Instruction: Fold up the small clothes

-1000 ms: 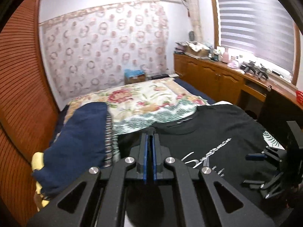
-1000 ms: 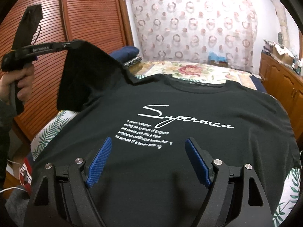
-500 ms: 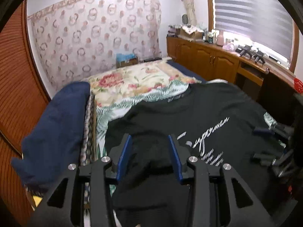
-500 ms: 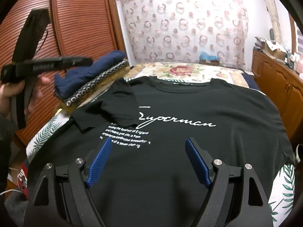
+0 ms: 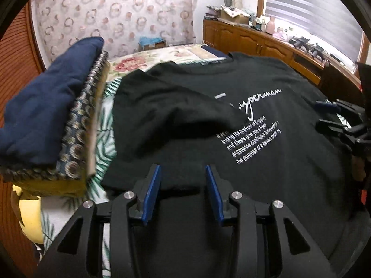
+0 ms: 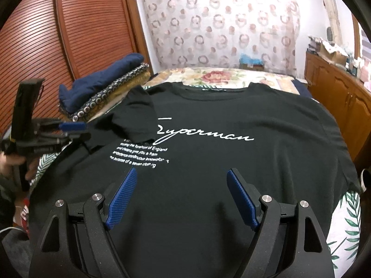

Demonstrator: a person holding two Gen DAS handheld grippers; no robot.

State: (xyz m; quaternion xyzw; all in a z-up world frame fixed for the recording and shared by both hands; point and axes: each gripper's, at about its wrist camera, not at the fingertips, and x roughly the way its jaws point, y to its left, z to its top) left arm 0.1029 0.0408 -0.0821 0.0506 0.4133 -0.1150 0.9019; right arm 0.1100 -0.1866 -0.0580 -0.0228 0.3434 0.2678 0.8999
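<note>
The black T-shirt (image 6: 231, 162) lies spread face-up on the bed (image 6: 350, 210), its left sleeve (image 6: 141, 118) folded in over the print. My left gripper (image 5: 183, 190) has just let go, jaws parted; my right gripper (image 6: 183, 199) hovers wide, empty. Next I'd take the opposite sleeve.

Black T-shirt (image 6: 231, 162) with white print, spread flat, face up on bed; left sleeve (image 6: 139, 115) folded inward over chest.
</note>
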